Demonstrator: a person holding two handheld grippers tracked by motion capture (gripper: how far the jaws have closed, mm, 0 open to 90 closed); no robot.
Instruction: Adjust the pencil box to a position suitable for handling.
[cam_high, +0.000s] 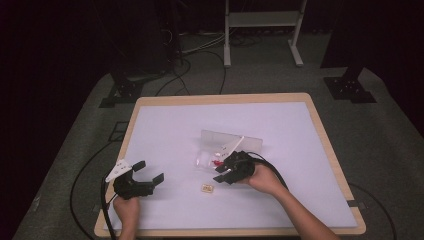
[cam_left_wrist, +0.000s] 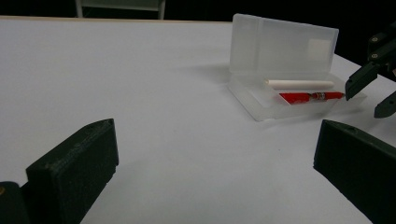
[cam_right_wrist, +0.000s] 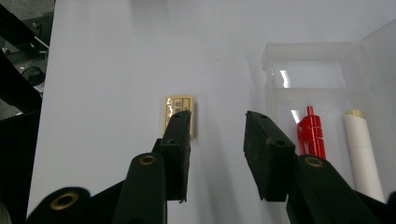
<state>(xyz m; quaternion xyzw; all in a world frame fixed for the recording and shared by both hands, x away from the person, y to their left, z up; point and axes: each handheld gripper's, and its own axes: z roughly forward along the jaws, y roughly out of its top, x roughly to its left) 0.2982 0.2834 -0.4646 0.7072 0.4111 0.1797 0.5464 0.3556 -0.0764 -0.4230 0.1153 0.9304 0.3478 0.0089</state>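
An open clear plastic case (cam_high: 206, 159) lies mid-table with its lid (cam_left_wrist: 280, 44) standing up. Inside rest a red pen (cam_left_wrist: 308, 97) and a white stick (cam_left_wrist: 299, 84). A small beige printed piece (cam_high: 207, 188) lies flat on the mat just in front of the case. My right gripper (cam_high: 223, 171) hovers at the case's near corner, open, nothing between its jaws. In the right gripper view one jaw covers part of the beige piece (cam_right_wrist: 177, 102), with the red pen (cam_right_wrist: 312, 133) to the other side. My left gripper (cam_high: 149, 171) rests open at the front left, apart from everything.
The white mat (cam_high: 170, 130) covers a wooden table (cam_high: 220, 98). Cables trail from both grippers over the front edge. Dark stands and a white frame (cam_high: 262, 20) sit on the floor beyond the table's far edge.
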